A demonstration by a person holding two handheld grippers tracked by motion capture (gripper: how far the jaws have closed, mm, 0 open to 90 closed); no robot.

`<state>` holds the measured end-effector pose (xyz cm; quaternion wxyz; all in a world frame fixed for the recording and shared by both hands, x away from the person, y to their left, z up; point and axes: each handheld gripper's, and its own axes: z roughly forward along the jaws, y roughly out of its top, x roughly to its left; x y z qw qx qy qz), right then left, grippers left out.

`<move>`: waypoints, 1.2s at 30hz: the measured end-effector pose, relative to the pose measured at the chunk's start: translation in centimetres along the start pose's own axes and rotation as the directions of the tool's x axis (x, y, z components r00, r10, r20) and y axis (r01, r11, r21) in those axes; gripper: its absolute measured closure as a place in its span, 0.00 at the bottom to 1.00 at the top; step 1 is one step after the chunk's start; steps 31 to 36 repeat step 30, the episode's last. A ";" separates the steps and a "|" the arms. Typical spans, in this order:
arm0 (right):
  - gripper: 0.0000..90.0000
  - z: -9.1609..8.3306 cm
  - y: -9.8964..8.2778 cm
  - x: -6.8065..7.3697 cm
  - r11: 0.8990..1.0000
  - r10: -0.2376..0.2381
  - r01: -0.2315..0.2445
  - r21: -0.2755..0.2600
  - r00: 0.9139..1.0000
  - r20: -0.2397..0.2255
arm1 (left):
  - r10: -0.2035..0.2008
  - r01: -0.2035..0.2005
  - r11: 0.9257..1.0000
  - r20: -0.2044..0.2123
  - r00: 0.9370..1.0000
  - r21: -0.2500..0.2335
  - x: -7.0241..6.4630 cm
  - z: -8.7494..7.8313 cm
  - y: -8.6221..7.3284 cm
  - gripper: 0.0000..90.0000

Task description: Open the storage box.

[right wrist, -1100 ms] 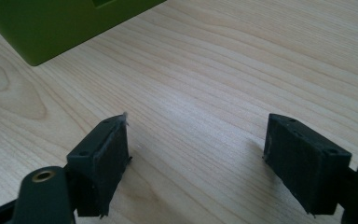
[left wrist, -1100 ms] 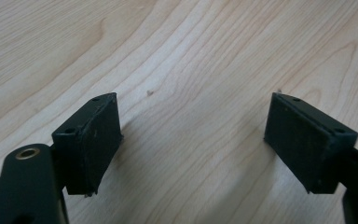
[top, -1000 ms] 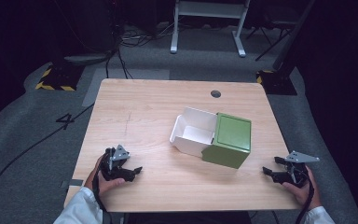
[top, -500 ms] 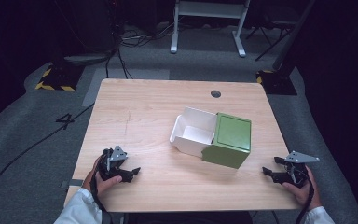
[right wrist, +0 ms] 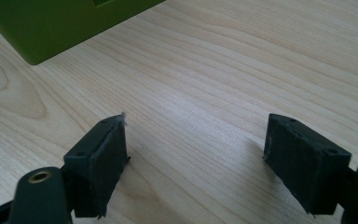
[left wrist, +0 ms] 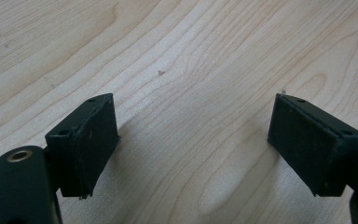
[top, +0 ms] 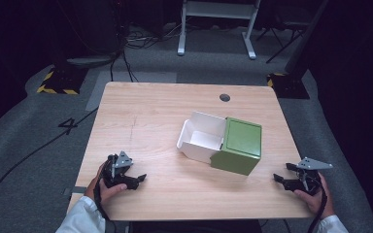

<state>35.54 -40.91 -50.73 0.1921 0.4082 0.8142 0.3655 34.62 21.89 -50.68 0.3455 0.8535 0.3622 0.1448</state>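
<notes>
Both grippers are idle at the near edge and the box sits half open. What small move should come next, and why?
Probably bring the right gripper forward toward the green sleeve. Its jaws are open with nothing between them, and the green corner lies ahead in the right gripper view. The white tray sticks out the far side, leaving the sleeve's near end free to steady.

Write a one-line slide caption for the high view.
Two open grippers, left and right, rest apart from a green-and-white box on a wooden table.

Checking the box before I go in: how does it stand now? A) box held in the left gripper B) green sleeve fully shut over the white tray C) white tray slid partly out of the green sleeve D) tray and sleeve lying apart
C: the white tray sticks out of the green sleeve, its inside open to view.
</notes>
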 end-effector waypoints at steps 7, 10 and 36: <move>0.24 0.0 0.0 0.0 1.000 0.000 0.000 0.000 1.000 -0.001 | -0.010 0.010 1.000 0.000 1.000 -0.001 -0.1 0.1 0.0 0.17; 0.24 0.0 0.0 0.0 1.000 0.000 0.000 0.000 1.000 -0.001 | -0.006 0.006 1.000 -0.001 1.000 -0.001 0.0 0.0 0.0 0.17; 0.24 0.0 0.0 0.0 1.000 0.001 -0.001 0.000 1.000 -0.002 | -0.012 0.012 1.000 -0.007 1.000 0.003 0.0 0.1 0.1 0.16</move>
